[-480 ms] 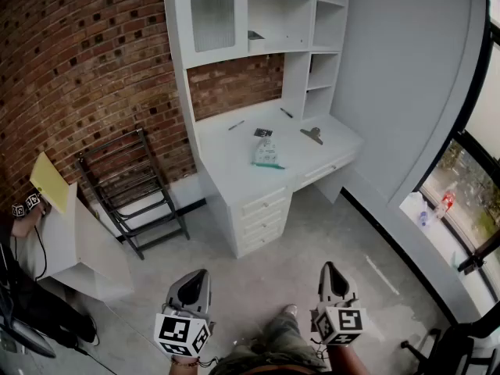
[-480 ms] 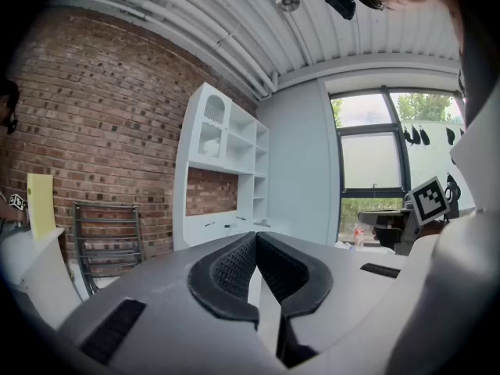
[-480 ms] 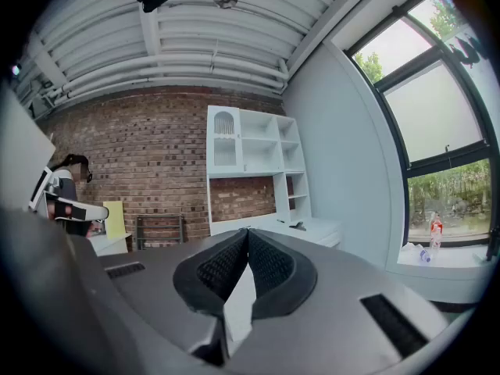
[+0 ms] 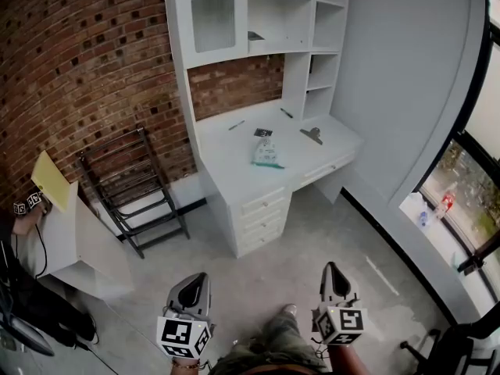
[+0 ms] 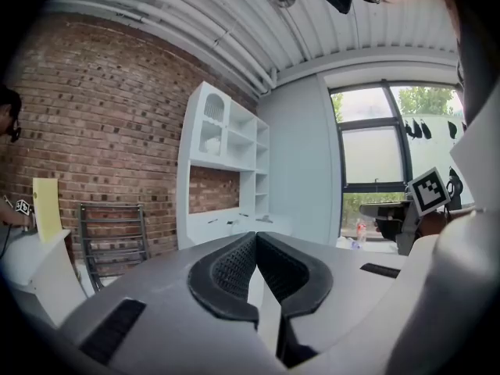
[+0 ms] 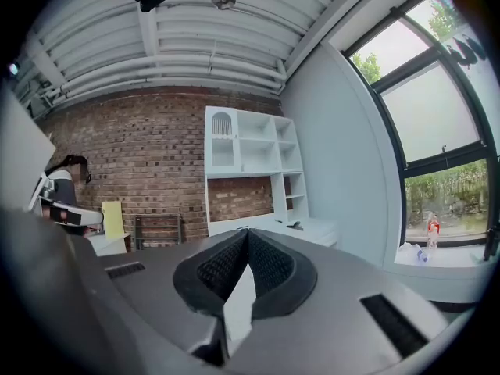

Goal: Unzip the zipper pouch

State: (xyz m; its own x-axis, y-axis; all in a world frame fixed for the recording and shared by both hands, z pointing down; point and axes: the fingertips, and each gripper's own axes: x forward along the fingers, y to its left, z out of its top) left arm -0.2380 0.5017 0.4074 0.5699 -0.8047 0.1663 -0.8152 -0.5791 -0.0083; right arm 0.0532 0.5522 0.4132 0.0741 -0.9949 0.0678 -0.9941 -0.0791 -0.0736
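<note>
At the far left, by the brick wall, a black metal rack (image 4: 133,190) stands well apart from your job. Next, low in the head view, your left gripper (image 4: 194,283) has its jaws pressed together on nothing; the left gripper view shows only pad against pad. Well ahead on the white desk (image 4: 226,158) lies the zipper pouch (image 4: 266,153), pale with a teal tint, flat on the top near the front edge. Its contents can't be told from here.

It looks light, soft and likely to slide on that smooth top. Pin 1 fabric end with 1 gripper and take the zipper pull with the other. The pull is too small to make out yet.

Below the pouch, the stacked drawers (image 4: 264,205) are shut. Above it, the hutch shelves (image 4: 273,14) look nearly bare. A grey clip-like thing (image 4: 312,135) lies to the pouch's right. Your right gripper (image 4: 333,276) is likewise closed and empty, so both must open before you reach in.
</note>
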